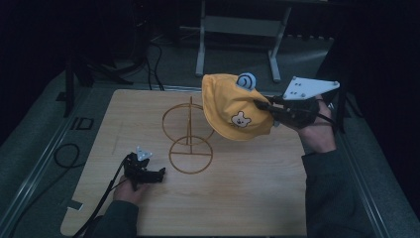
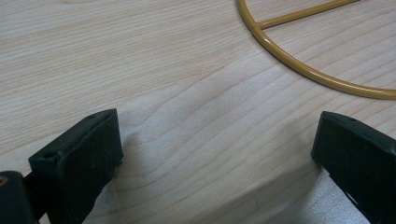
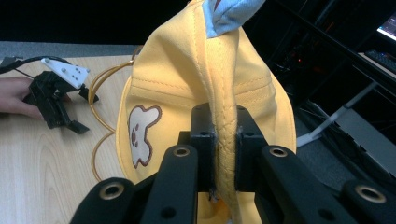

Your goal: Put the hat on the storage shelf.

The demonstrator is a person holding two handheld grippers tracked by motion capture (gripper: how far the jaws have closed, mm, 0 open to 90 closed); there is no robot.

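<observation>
A yellow child's cap with a white bear patch and a light blue ear hangs in the air over the right part of the wooden table. My right gripper is shut on its folded brim, and the cap droops in front of the jaws. A gold wire stand with two rings and an upright post sits at mid-table, just left of the cap. My left gripper rests open on the table at the front left. Its jaws stand wide apart over bare wood, with the stand's base ring ahead.
A black cable trails from the left gripper toward the table's front left edge. Beyond the far edge stands a grey metal frame on the floor. More cables lie on the floor at the left.
</observation>
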